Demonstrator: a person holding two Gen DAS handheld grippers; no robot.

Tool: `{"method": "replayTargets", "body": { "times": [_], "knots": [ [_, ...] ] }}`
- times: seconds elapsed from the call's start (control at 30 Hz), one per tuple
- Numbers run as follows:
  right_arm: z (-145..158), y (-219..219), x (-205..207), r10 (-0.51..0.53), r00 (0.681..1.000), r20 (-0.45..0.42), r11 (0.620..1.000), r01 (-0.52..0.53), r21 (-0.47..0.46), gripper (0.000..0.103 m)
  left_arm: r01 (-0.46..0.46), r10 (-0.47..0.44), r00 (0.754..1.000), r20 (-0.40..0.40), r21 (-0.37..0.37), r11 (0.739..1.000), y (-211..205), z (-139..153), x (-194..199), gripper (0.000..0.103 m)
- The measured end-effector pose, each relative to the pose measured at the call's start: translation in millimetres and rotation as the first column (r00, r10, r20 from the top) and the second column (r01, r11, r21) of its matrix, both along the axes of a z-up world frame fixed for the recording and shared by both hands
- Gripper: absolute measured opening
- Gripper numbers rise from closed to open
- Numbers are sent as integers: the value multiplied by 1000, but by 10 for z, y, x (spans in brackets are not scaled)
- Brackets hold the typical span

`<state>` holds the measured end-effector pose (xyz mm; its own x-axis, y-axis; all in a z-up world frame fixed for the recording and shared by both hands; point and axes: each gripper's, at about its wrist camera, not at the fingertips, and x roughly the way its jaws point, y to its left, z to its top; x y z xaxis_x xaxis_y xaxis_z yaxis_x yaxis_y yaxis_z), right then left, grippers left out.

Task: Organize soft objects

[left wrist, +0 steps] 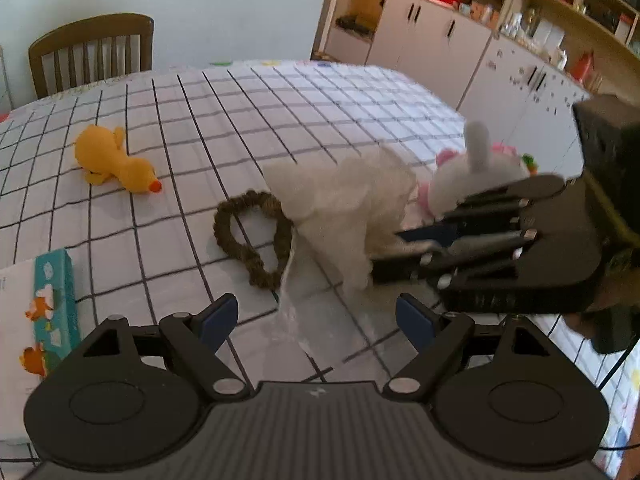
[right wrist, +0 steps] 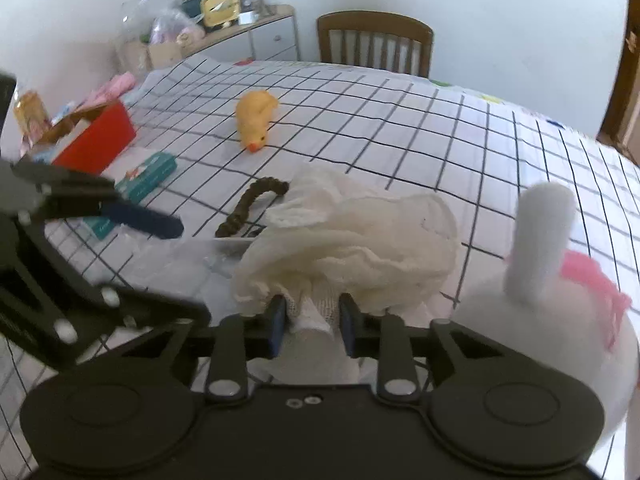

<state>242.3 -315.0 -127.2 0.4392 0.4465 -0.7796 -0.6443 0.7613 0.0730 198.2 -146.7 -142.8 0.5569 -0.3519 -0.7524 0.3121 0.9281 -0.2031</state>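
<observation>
A cream gauzy cloth (left wrist: 344,204) (right wrist: 352,236) lies bunched in the middle of the checked tablecloth (left wrist: 200,120). My right gripper (right wrist: 312,316) (left wrist: 390,254) is shut on its near bunched end. Beside the cloth on the right sits a white plush bunny (left wrist: 476,176) (right wrist: 540,280) with a pink bow. A brown scrunchie loop (left wrist: 252,236) (right wrist: 248,208) lies touching the cloth's left side. A yellow plush duck (left wrist: 116,162) (right wrist: 256,118) lies farther off. My left gripper (left wrist: 316,316) (right wrist: 180,264) stands open just short of the scrunchie, above a clear plastic sheet (left wrist: 292,320), gripping nothing.
A teal printed box (left wrist: 54,308) (right wrist: 148,176) lies at the left, with a red box (right wrist: 96,140) and clutter behind it. A wooden chair (left wrist: 92,52) (right wrist: 376,40) stands at the far table edge. Cabinets and shelves (left wrist: 440,40) line the right wall.
</observation>
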Motion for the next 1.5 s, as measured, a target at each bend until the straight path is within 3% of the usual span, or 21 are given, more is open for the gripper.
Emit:
{"method": "replayTargets", "body": {
  "times": [0.1, 0.13, 0.2, 0.27, 0.37, 0.57, 0.87, 1.23, 1.5],
  "knots": [
    [-6, -19, -10, -13, 1000, -1, 1000, 13, -1, 15, 6, -6, 1000, -2, 50, 999, -65, -52, -11, 59],
    [-7, -26, -11, -18, 1000, -1, 1000, 18, 0, 14, 11, -11, 1000, 1, 65, 998, -91, -53, -15, 56],
    [-3, -34, -22, -30, 1000, -1, 1000, 30, 4, 11, 8, -9, 1000, 5, 90, 996, -118, -46, -13, 35],
    [3, -36, -41, -40, 999, 2, 999, 40, 5, 10, -1, 0, 1000, 8, 117, 993, -135, -35, -13, 29],
    [17, -35, -68, -52, 999, 4, 999, 52, 5, 9, -8, 7, 1000, 9, 139, 990, -141, -23, -23, 11],
    [117, -16, -191, -55, 998, 25, 998, 54, 19, 8, -26, 23, 999, 32, 123, 992, -99, 23, -76, 4],
    [359, -23, -448, -46, 997, 65, 998, 43, 40, 7, -85, 76, 993, 95, 95, 992, 14, 320, -204, 4],
    [865, 0, -744, -53, 988, 146, 992, 36, 118, 7, -129, 118, 976, 184, 51, 990, 241, 739, -462, 4],
    [1216, 69, -894, -52, 982, 184, 987, 23, 156, 7, -145, 134, 972, 193, 39, 989, 584, 874, -662, 4]
  ]
}}
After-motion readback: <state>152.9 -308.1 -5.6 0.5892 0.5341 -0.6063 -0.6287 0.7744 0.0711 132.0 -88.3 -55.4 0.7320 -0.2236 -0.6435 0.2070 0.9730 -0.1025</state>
